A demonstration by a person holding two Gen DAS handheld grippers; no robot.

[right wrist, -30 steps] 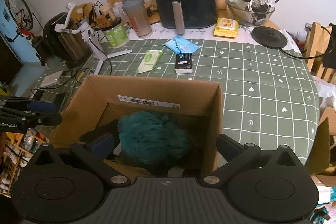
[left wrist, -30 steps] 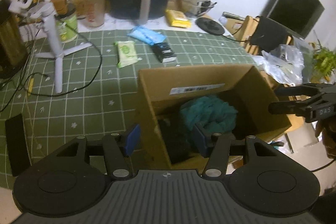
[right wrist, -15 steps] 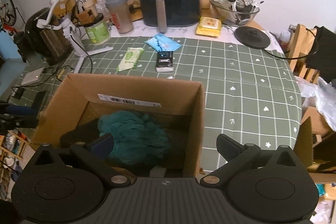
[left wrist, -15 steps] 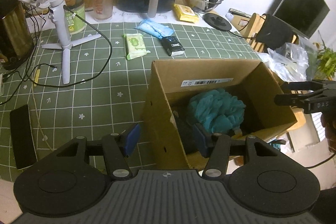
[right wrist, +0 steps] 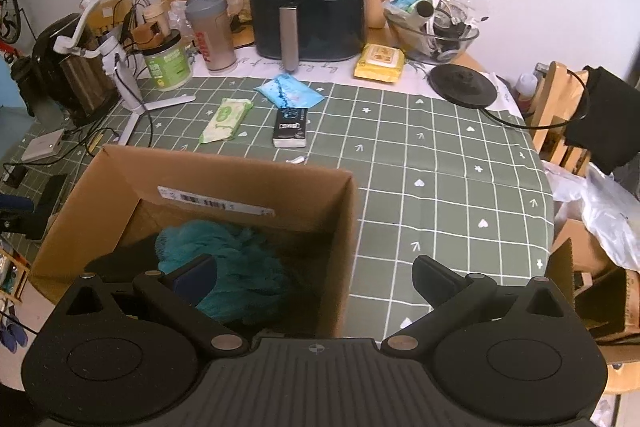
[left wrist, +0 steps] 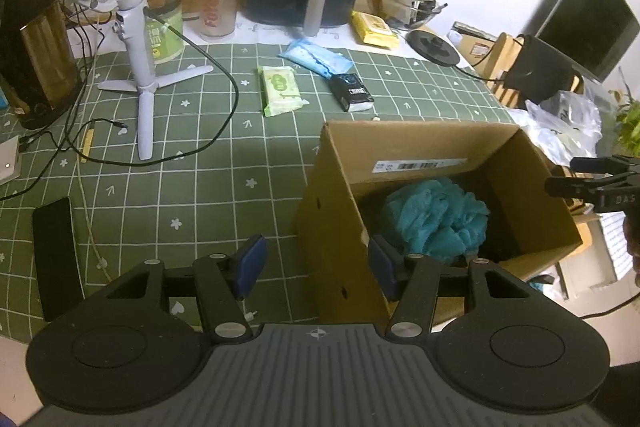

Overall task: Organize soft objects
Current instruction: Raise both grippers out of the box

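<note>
An open cardboard box [left wrist: 424, 143] [right wrist: 224, 175] stands at the near edge of the green checked tablecloth. A teal mesh bath pouf [left wrist: 436, 219] [right wrist: 236, 263] lies inside it beside something dark. My left gripper [left wrist: 316, 263] is open and empty, its fingers on either side of the box's left wall. My right gripper [right wrist: 316, 279] is open and empty, straddling the box's right wall. The right gripper also shows at the right edge of the left wrist view [left wrist: 592, 179]. A green wipes pack [left wrist: 280, 95] [right wrist: 226, 119], a blue pack [right wrist: 290, 93] and a black pack [right wrist: 290, 127] lie beyond the box.
At the back stand a black air fryer [right wrist: 308, 3], a shaker bottle [right wrist: 210, 35], a green tub [right wrist: 166, 65], a glass bowl of clutter [right wrist: 434, 27] and a yellow pack [right wrist: 378, 61]. A white tripod gimbal [left wrist: 140, 67] with cables and a black phone [left wrist: 56, 255] are left.
Both grippers have drawn back and shifted sideways, left one leftward, right one rightward, so the box now sits off-centre in each view. The pouf stays in the box. Jaws stay open.
</note>
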